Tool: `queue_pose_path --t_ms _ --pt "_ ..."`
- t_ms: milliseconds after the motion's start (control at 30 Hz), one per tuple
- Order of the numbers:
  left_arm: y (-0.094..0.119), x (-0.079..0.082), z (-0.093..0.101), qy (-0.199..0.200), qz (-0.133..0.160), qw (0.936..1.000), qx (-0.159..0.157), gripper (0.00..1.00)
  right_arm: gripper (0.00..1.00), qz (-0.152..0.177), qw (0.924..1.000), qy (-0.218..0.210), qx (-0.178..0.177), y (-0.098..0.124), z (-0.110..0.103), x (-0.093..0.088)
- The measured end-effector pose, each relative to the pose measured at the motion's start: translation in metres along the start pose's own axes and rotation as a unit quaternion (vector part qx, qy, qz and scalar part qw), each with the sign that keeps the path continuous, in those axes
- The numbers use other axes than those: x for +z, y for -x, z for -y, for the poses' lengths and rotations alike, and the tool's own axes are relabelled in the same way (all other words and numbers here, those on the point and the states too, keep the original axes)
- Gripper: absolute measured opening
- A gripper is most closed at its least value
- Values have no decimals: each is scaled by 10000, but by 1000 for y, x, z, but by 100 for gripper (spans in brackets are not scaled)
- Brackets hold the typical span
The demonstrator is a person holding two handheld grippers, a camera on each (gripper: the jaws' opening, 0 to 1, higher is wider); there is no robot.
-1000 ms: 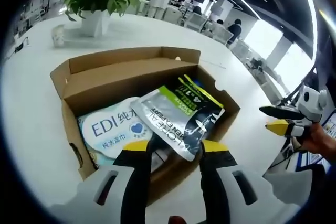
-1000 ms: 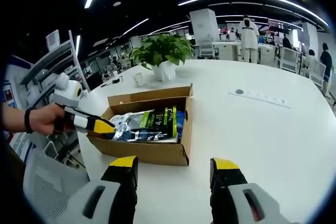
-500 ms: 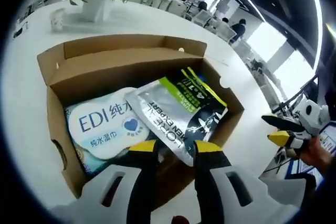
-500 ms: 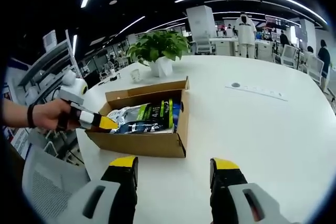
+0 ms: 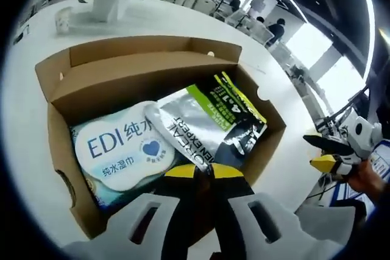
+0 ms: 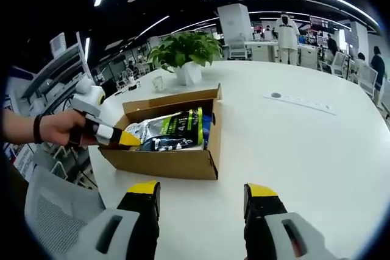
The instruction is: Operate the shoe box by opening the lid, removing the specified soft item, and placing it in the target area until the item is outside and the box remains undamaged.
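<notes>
The open cardboard shoe box (image 5: 58,144) lies on the white table, its lid (image 5: 140,59) folded back on the far side. Inside, a silver and green soft pouch (image 5: 207,126) leans over a white and blue wet-wipes pack (image 5: 119,147). My left gripper (image 5: 204,172) is shut on the pouch's near bottom edge. In the right gripper view, the same box (image 6: 164,164) sits ahead to the left, the pouch (image 6: 173,127) showing inside and the left gripper (image 6: 131,140) reaching in at the box's left end. My right gripper (image 6: 202,192) hangs open over the table, apart from the box.
A potted plant (image 6: 183,53) and a small cup (image 6: 159,83) stand beyond the box. White table (image 6: 304,150) stretches wide to the right. A grey chair (image 6: 55,217) sits off the table's left edge. People and desks fill the far background. The right gripper (image 5: 318,152) hovers off to the right.
My left gripper has moved in to the pouch's near edge and its jaws have gone from open to shut on it. The right gripper has stayed open.
</notes>
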State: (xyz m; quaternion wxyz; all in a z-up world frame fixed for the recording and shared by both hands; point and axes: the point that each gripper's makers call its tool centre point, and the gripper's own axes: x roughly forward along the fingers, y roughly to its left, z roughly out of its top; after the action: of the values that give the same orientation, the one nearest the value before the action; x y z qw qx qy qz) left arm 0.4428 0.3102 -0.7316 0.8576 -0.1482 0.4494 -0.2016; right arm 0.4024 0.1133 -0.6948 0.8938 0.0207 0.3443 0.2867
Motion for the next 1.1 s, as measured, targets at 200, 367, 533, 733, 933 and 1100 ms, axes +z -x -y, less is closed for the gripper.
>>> queue_pose_path --t_ms 200,367,533,733,933,1100 --pt "3 0 -3 11 -12 10000 16 3 53 -29 10000 34 83 -5 -7 2" --pt "5 0 -9 -63 -21 10000 48 2 52 -12 9997 81 230 -12 -16 10" --pt "9 1 -15 -52 -10 10000 80 2 51 -24 9992 181 363 -23 -26 20" --pt "11 1 -19 -41 -7 10000 88 2 50 -69 9980 324 548 -39 -36 35" --pt "12 2 -22 -10 11 10000 95 2 49 -29 9976 201 667 -53 -39 47" --pt "12 2 -22 -14 0 10000 92 2 48 -157 9967 274 749 -64 -44 47"
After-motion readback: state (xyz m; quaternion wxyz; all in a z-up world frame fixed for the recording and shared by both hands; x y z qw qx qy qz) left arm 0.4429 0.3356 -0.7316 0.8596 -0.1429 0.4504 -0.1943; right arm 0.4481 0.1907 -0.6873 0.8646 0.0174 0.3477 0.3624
